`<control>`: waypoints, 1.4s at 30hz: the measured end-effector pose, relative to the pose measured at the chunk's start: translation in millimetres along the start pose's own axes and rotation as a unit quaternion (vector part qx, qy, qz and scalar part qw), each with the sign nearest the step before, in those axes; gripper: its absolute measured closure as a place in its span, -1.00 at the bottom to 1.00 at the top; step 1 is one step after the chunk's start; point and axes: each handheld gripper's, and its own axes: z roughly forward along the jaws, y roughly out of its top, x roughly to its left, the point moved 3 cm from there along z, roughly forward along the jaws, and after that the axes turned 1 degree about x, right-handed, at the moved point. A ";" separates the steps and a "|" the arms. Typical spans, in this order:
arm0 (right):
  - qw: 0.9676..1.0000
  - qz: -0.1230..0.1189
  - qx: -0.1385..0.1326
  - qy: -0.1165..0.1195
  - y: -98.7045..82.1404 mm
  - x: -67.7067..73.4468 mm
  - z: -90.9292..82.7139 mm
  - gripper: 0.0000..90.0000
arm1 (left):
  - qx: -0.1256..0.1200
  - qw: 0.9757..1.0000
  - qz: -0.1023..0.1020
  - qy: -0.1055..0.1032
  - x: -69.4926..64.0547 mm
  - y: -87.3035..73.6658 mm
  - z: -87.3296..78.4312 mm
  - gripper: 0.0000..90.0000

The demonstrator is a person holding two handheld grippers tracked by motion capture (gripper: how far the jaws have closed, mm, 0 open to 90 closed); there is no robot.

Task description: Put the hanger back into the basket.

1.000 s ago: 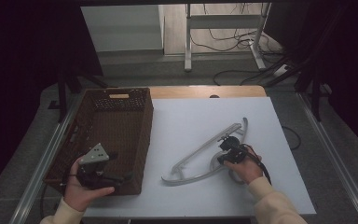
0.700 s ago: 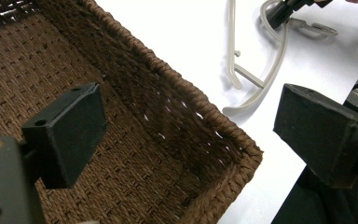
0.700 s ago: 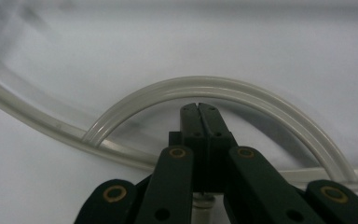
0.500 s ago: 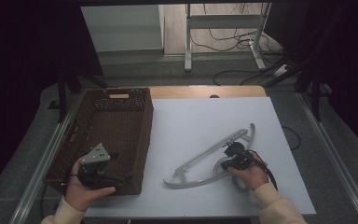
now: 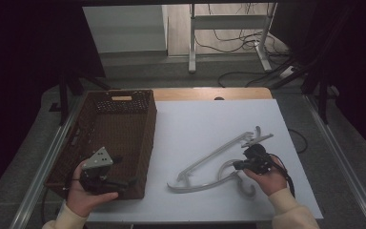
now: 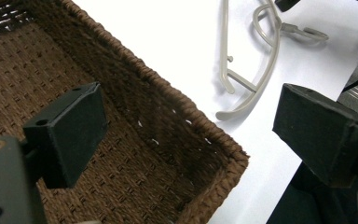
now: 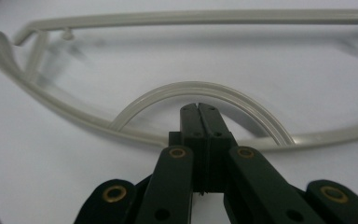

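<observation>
Left tongs (image 5: 116, 179) held over the near corner of the brown wicker basket (image 5: 119, 125), jaws spread wide, nothing between them. Right tongs (image 7: 199, 108) closed, jaws pressed together at the curved bar of the grey plastic hanger (image 5: 219, 162), seemingly pinching it. Hanger lying flat on the white table (image 5: 195, 119), right of the basket, clear of its rim.

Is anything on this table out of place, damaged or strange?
Nothing stands out. The grey plastic hanger lies flat on the white table, apparently intact. The wicker basket sits upright at the left, looking empty.
</observation>
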 end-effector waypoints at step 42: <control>0.988 0.029 -0.149 0.008 -59.2 -33.7 -59.0 -0.51 | 0.020 0.993 0.060 -0.101 -57.9 35.5 58.4 -0.72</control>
